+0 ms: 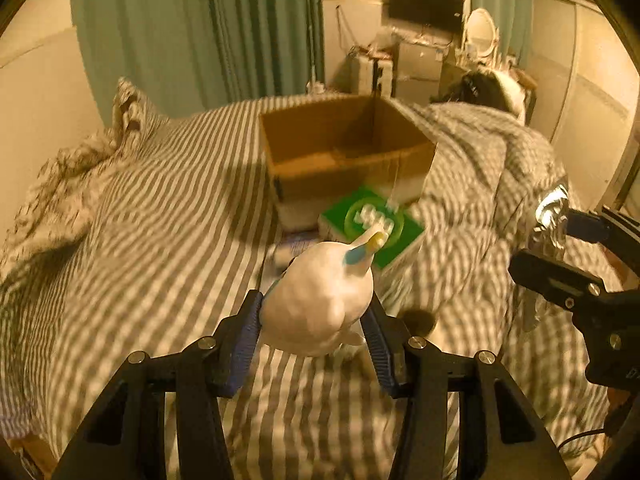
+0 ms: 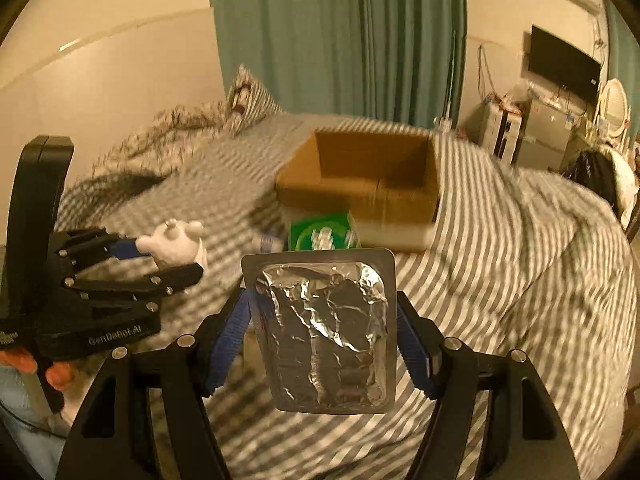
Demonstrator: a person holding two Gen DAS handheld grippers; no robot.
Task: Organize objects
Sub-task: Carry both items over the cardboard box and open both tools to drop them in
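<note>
My left gripper [image 1: 316,316] is shut on a white duck figurine [image 1: 320,304] with a blue and yellow head, held above the striped bed. It also shows at the left of the right wrist view [image 2: 176,244]. My right gripper [image 2: 324,332] is shut on a silver foil blister pack [image 2: 326,332], held upright; the pack shows at the right edge of the left wrist view [image 1: 550,216]. An open cardboard box [image 1: 344,148] [image 2: 360,176] stands on the bed ahead of both grippers. A green box [image 1: 372,228] [image 2: 322,234] lies just in front of it.
A grey-and-white striped blanket [image 1: 140,220] covers the bed, bunched high at the right [image 2: 540,248]. A small bottle-like item [image 2: 270,242] lies beside the green box. Green curtains [image 2: 340,40], a wall TV [image 1: 426,4] and cluttered cabinets [image 2: 536,132] are behind.
</note>
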